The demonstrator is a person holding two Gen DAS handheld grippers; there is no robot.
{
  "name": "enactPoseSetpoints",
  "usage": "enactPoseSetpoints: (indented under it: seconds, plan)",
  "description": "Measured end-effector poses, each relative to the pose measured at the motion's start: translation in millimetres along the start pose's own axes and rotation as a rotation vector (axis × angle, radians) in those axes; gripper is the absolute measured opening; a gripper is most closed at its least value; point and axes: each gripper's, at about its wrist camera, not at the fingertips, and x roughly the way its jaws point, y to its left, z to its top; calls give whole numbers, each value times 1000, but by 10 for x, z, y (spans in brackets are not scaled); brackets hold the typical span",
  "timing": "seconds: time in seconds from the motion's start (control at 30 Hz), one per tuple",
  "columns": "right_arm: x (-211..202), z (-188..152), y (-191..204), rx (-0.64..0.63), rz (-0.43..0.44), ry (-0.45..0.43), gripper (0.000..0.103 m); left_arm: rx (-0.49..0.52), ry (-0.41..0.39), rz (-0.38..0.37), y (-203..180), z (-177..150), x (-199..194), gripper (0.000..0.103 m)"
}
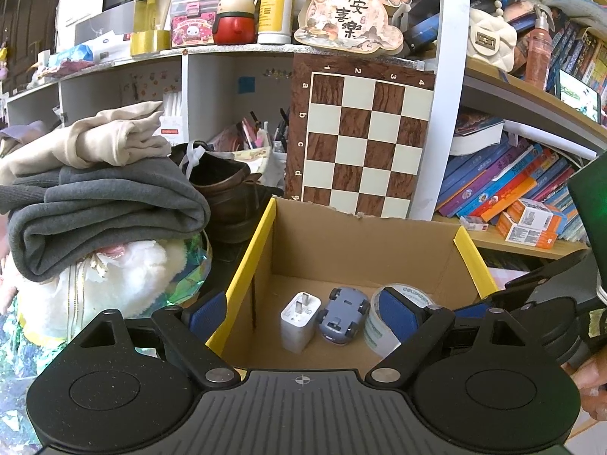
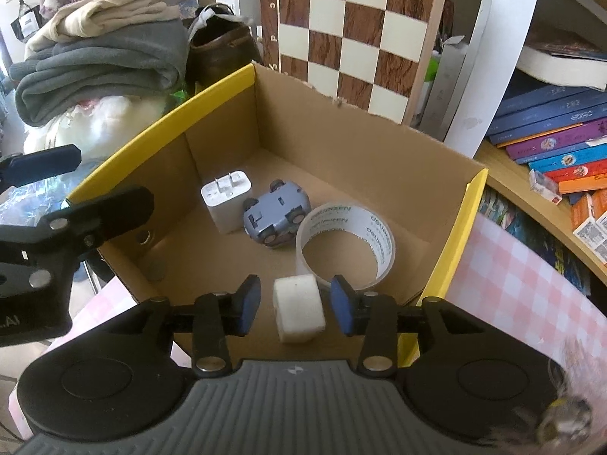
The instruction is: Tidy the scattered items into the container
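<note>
1. A cardboard box [image 2: 353, 140] with yellow edges sits on the worktop, which has a pink checked cloth [image 2: 523, 276] on it.
2. Inside the box are a white plug [image 2: 224, 204], a blue-grey toy car [image 2: 275, 218] lying upside down, and a roll of clear tape [image 2: 347, 242]. The car lies between the plug and the tape, close to both.
3. The right gripper [image 2: 295, 303] points down into the box. Its jaws are partly open. A white foam block [image 2: 299, 309] is between them, and there is a gap on each side, so the pads do not press on it.
4. The left gripper [image 1: 301, 314] is at the near left edge of the box. Its jaws are wide open and hold nothing.
5. Left of the box is a pile of folded clothes [image 1: 106, 204], grey under beige. Behind the box stands a chessboard [image 1: 364, 140].
</note>
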Motion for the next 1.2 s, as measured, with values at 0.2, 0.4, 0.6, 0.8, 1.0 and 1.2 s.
enactPoseSetpoints:
  seconds: [0.2, 0.4, 0.6, 0.8, 1.0, 1.2]
  plan:
    - [-105, -36, 6, 13, -6, -25, 45, 5, -5, -1, -13, 0, -61, 90]
    - [-217, -92, 34, 14, -16, -48, 53, 16, -6, -3, -42, 4, -119, 90]
    - [-375, -190, 97, 28, -47, -93, 53, 37, 13, -13, -75, 33, -150, 90]
    - [-570, -311, 139, 76, -95, -153, 53, 52, 9, -14, -100, 37, -242, 90]
    - [-779, -468, 158, 115, -156, -215, 59, 64, 6, -5, -121, 8, -342, 90]
    - [-990, -694, 183, 162, -213, -273, 68, 93, 23, -6, -154, -88, -437, 90]
